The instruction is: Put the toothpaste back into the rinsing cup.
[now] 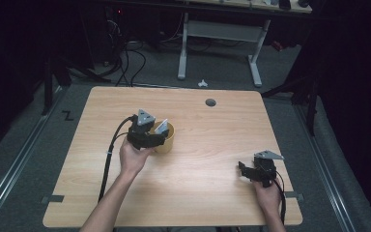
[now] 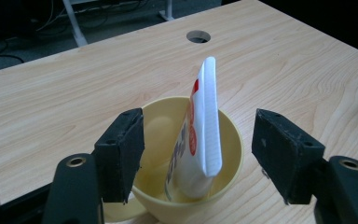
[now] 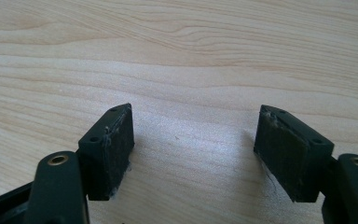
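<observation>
One tube stands in the cup, between the open left hand-held gripper jaws.

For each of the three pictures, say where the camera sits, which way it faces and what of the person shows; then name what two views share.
High view: above the person's side, facing forward and down on the table; forearms, left gripper, right gripper.
Left gripper view: rides that gripper, facing the yellow cup holding a white tube; open jaws.
Right gripper view: faces bare tabletop between open jaws.
Shared: high and left gripper views both show cup, tube.
</observation>
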The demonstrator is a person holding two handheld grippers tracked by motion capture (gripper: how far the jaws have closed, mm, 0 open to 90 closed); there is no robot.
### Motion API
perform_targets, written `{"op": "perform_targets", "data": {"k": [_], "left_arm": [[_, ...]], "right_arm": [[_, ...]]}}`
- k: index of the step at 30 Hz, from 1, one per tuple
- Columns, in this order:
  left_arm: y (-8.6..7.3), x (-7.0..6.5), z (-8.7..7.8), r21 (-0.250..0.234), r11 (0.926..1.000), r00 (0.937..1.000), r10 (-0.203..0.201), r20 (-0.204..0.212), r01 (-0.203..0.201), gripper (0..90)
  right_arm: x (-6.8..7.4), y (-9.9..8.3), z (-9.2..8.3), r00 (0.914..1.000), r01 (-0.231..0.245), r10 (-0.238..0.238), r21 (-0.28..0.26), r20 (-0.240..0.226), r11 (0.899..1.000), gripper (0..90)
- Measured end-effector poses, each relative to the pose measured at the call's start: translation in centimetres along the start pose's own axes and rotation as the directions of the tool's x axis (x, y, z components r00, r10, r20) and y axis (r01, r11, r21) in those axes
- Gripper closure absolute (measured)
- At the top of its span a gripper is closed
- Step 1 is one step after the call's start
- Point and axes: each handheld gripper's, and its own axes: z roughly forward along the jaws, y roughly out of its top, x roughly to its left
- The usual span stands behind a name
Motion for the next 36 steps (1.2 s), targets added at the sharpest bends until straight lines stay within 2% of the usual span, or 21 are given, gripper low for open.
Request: {"op": "perform_targets", "data": {"k": [36], "left_arm": [[-1.0,0.6,-2.4,-0.043,0.9989,0.9998,-0.02,-0.008,0.019,35.0]], "right_arm": [[0.0,0.0,0.0,1.0,0.0,0.0,0.0,0.0,1.0,28.5]]}}
